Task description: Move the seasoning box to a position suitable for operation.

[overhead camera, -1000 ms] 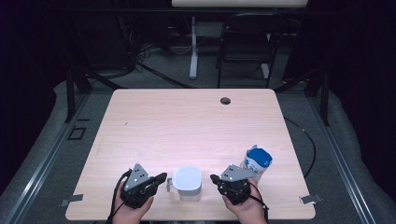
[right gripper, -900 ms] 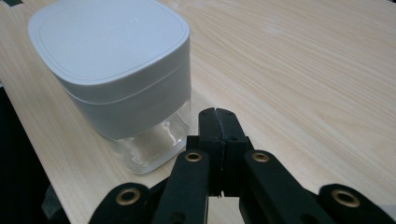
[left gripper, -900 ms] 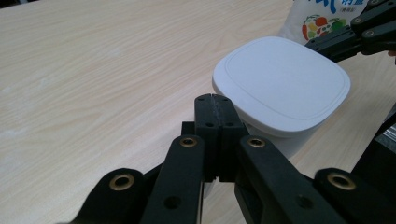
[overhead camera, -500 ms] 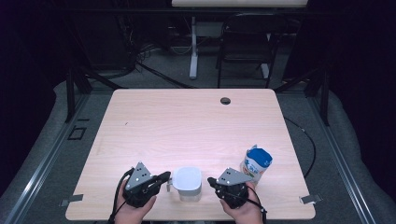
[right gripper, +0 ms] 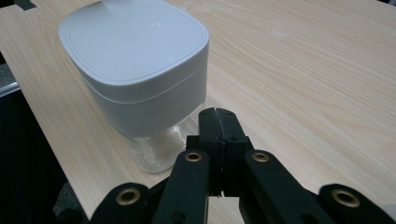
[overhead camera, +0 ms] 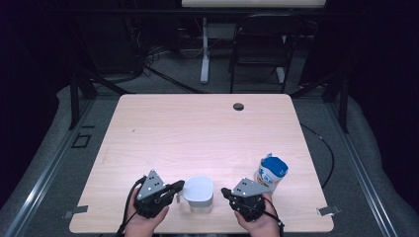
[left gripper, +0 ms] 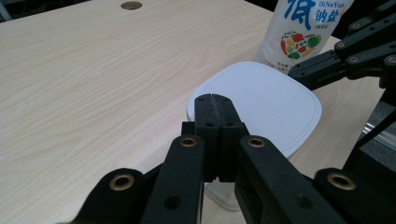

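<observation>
1. Two grippers were at the bottom of the high view: the left gripper [overhead camera: 179,187] in the lower left of centre and the right gripper [overhead camera: 225,191] in the lower right of centre, each held in one hand.
2. One white-lidded container [overhead camera: 199,193] stood between them at the bottom centre of the high view, near the table's front edge.
3. The left gripper's jaws were pressed fully together with nothing between them; in the left gripper view their tips sat in the middle of the frame, just at the near rim of the container's lid [left gripper: 261,105].
4. The right gripper's jaws were likewise closed flat against each other and empty; in the right gripper view the container [right gripper: 140,70] filled the upper left, its clear lower body just beside the jaw tips. Whether they touched it could not be told.
5. One white packet with a blue top [overhead camera: 271,173] stood to the right of the container in the high view, just behind the right gripper.
6. One wooden table [overhead camera: 197,128] carried everything, with one dark round hole [overhead camera: 238,106] near its far edge, upper centre.
</observation>
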The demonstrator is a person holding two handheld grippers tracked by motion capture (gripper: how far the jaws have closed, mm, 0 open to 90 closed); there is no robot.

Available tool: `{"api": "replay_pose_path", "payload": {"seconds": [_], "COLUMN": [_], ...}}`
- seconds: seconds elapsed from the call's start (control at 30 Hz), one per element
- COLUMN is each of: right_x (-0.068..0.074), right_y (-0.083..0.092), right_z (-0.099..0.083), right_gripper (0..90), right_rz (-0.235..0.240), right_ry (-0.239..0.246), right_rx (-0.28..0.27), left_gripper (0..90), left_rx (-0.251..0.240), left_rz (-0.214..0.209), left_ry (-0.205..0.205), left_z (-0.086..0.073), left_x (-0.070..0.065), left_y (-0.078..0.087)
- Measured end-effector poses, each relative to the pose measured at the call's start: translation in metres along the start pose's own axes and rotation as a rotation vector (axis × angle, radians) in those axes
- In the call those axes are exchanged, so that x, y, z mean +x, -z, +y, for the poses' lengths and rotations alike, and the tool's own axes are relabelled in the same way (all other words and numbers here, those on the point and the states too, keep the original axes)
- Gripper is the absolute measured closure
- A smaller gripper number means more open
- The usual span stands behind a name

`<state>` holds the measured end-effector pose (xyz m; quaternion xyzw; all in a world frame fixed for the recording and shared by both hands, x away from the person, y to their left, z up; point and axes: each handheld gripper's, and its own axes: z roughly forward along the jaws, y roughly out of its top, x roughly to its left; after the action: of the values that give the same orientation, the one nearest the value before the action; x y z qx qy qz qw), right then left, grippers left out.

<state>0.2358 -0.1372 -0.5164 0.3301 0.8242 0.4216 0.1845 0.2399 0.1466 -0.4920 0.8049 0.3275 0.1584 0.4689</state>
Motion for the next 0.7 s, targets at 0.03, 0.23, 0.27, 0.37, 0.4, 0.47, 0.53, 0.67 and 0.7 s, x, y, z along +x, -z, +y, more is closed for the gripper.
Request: {"api": "replay_pose_path", "payload": {"seconds": [0.03,0.23,0.27,0.37,0.4,0.47,0.53,0.67,0.7], "right_x": [0.0001,0.0017,0.0019,0.0019,0.0021,0.0025,0.0037,0.0057,0.0063], "right_y": [0.0001,0.0010,0.0014,0.0030,0.0032,0.0036,0.0034,0.0025,0.0025], "right_z": [0.0000,0.0001,0.0003,0.0012,0.0013,0.0015,0.0018,0.0028,0.0030], "right_gripper": [90.0,90.0,90.0,90.0,90.0,90.0,90.0,90.0,90.0], "right_rz": [0.001,0.007,0.009,0.010,0.011,0.019,0.023,0.034,0.036], "right_ry": [0.000,0.010,0.010,0.013,0.010,0.011,0.017,0.020,0.023], "right_rx": [0.000,-0.007,-0.009,-0.012,-0.014,-0.013,-0.014,-0.016,-0.015], "left_gripper": [90.0,90.0,90.0,90.0,90.0,90.0,90.0,90.0,90.0], "left_rx": [0.002,0.010,0.009,0.006,0.005,0.002,0.001,-0.002,-0.003], "left_rz": [0.000,0.009,0.008,0.008,0.007,0.006,0.007,0.009,0.007], "left_ry": [-0.005,-0.022,-0.023,-0.023,-0.023,-0.022,-0.024,-0.026,-0.025], "left_z": [0.0001,0.0006,0.0006,0.0001,-0.0001,-0.0005,-0.0007,-0.0015,-0.0016], "left_x": [-0.0011,-0.0032,-0.0033,-0.0036,-0.0035,-0.0034,-0.0036,-0.0034,-0.0031], "left_y": [-0.0014,-0.0046,-0.0048,-0.0049,-0.0049,-0.0048,-0.0048,-0.0044,-0.0043]}}
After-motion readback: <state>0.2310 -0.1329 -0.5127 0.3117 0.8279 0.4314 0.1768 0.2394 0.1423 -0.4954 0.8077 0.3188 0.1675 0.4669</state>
